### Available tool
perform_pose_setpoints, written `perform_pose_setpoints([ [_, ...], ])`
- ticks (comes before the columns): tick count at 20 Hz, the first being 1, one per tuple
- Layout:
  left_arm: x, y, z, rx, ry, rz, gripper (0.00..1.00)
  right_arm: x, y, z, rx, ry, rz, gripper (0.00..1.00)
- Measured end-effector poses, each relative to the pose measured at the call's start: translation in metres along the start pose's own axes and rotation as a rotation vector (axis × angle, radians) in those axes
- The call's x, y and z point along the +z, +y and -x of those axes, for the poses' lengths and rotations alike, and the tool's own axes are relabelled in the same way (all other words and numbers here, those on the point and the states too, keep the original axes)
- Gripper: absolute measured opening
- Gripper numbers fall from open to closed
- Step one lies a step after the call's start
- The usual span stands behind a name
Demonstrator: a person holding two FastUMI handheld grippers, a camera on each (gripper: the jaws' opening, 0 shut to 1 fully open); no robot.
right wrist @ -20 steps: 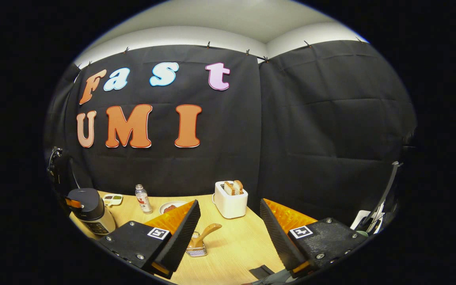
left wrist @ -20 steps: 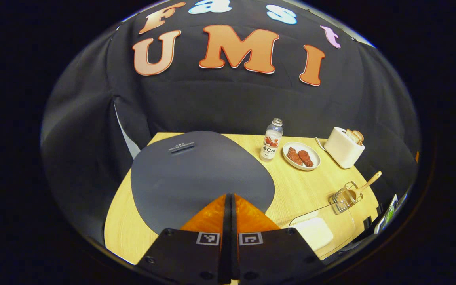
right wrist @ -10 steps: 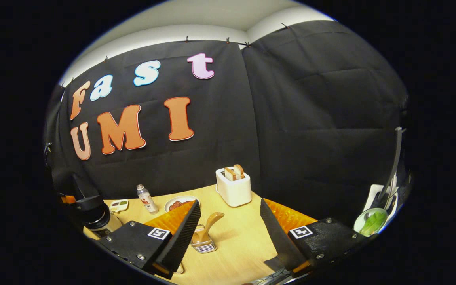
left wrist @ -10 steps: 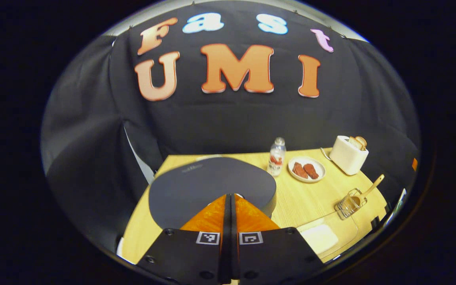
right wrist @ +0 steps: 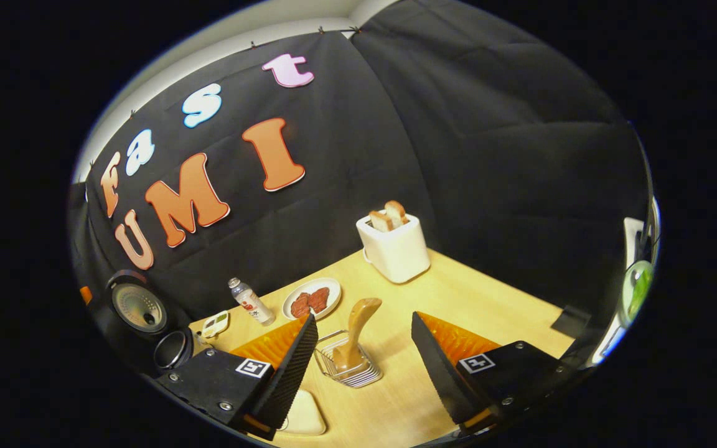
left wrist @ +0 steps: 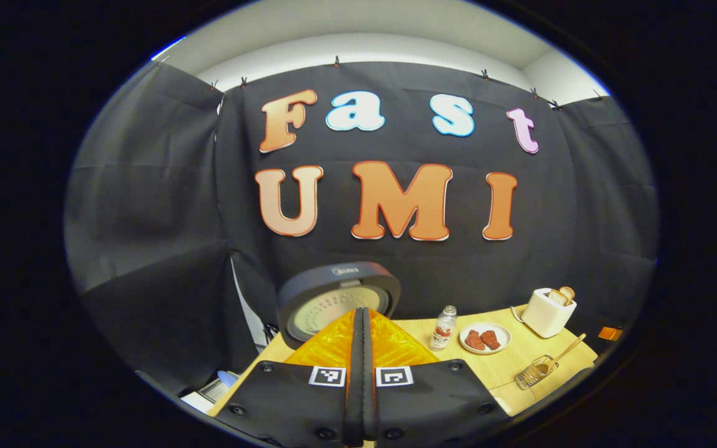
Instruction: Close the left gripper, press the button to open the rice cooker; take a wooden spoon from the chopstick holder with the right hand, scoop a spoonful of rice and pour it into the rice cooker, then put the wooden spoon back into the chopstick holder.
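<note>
I'm seeing the right gripper (right wrist: 363, 348) gaping, the wooden spoon (right wrist: 355, 333) lying lower centre between its fingers — handle tilting up-right from the chopstick holder (right wrist: 349, 368); the left gripper (left wrist: 362, 323) is clenched, holding nothing.

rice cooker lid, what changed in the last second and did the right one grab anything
The rice cooker lid has swung up from shut to standing open; the pot is uncovered. The left hand-held gripper stayed shut and drew back. The right hand-held gripper, open, moved closer over the wooden spoon in the chopstick holder, gripping nothing. Bottle, plate and toaster stayed put.
</note>
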State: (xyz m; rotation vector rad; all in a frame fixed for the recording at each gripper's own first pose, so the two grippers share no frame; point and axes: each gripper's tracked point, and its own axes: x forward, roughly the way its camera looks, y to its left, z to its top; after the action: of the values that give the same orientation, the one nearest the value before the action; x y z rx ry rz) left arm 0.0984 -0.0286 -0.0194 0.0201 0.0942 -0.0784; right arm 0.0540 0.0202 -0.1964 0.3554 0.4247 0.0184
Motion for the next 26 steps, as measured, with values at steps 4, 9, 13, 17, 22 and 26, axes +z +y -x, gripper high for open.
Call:
perform_pose_setpoints([
  [4,0.021,0.035,0.020,0.100,-0.076,-0.011,0.04,-0.020,-0.002,-0.039,0.017,0.060,-0.072,0.92],
  [9,0.026,0.074,0.040,0.214,-0.098,0.014,0.03,-0.037,0.000,-0.072,0.030,0.109,-0.156,0.78],
  [13,0.033,0.091,0.054,0.285,-0.123,-0.033,0.10,-0.040,0.005,-0.083,0.041,0.121,-0.229,0.61],
  [17,0.027,0.089,0.061,0.260,-0.112,-0.035,0.31,-0.037,0.012,-0.090,0.064,0.110,-0.261,0.31],
  [22,0.021,0.092,0.066,0.259,-0.105,-0.037,0.63,-0.035,0.014,-0.092,0.059,0.079,-0.270,0.26],
  [26,0.015,0.098,0.070,0.279,-0.081,-0.053,0.99,-0.028,0.020,-0.084,0.058,0.050,-0.257,0.13],
])
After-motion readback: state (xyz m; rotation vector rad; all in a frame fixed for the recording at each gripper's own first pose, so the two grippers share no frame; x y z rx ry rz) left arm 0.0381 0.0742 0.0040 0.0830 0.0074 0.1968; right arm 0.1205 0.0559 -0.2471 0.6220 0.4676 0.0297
